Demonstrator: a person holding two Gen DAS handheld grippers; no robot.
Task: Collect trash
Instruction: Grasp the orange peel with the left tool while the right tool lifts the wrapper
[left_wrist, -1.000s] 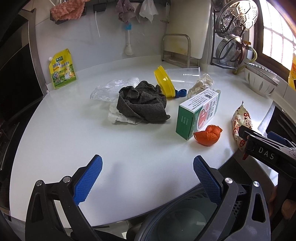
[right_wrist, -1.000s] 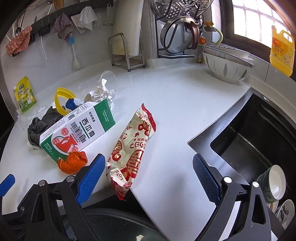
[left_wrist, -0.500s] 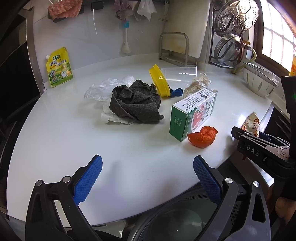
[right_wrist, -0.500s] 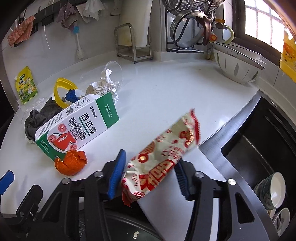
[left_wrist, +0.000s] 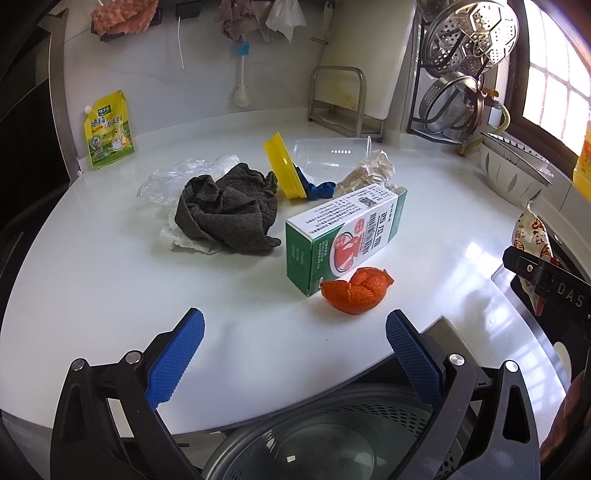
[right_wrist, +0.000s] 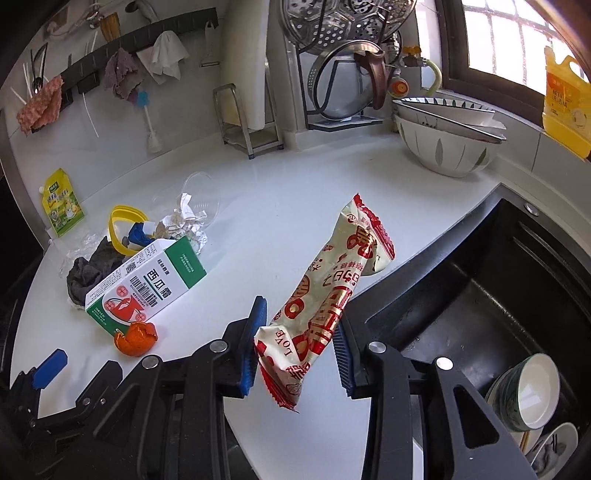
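Note:
My right gripper (right_wrist: 299, 343) is shut on a red and cream snack wrapper (right_wrist: 332, 291) and holds it lifted above the white counter (right_wrist: 280, 206); the wrapper also shows at the right edge of the left wrist view (left_wrist: 532, 240). My left gripper (left_wrist: 295, 354) is open and empty over the counter's front edge. An orange peel (left_wrist: 354, 290) lies against a green and white carton (left_wrist: 343, 236). Behind them lie a grey rag (left_wrist: 229, 210), a yellow lid (left_wrist: 284, 171), a clear plastic cup (left_wrist: 332, 151) and crumpled paper (left_wrist: 369, 171).
A mesh bin (left_wrist: 325, 439) stands below the counter edge under the left gripper. A black sink (right_wrist: 480, 306) with bowls is at the right. Stacked bowls (right_wrist: 447, 144), a dish rack (right_wrist: 332, 74) and a yellow pouch (left_wrist: 109, 129) line the back.
My right gripper closed on the snack wrapper and lifted it off the counter. The left gripper stayed open and shifted slightly.

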